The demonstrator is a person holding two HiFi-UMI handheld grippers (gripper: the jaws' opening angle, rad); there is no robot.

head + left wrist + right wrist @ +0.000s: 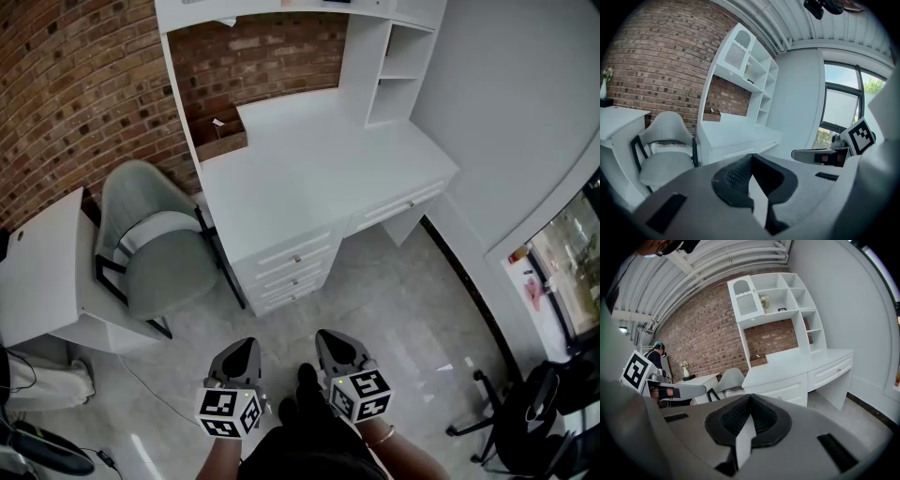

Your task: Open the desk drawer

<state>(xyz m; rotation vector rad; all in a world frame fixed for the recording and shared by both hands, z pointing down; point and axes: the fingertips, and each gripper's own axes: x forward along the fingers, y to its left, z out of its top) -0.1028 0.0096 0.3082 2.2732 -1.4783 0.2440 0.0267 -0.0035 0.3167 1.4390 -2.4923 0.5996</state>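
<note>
- While I hold both grippers low over the floor, the left gripper [246, 345] and right gripper [328, 336] each have fingers [738, 173] pressed together, gripping nothing.
- Ahead, well apart from them, the white counter's [309, 178] drawers [295, 258] sit closed, beside a grey chair [155, 253].

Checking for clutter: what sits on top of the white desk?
A brown open box at the back left corner of the desk, by the brick wall. Its contents are too small to tell; the shut drawers hide theirs.
</note>
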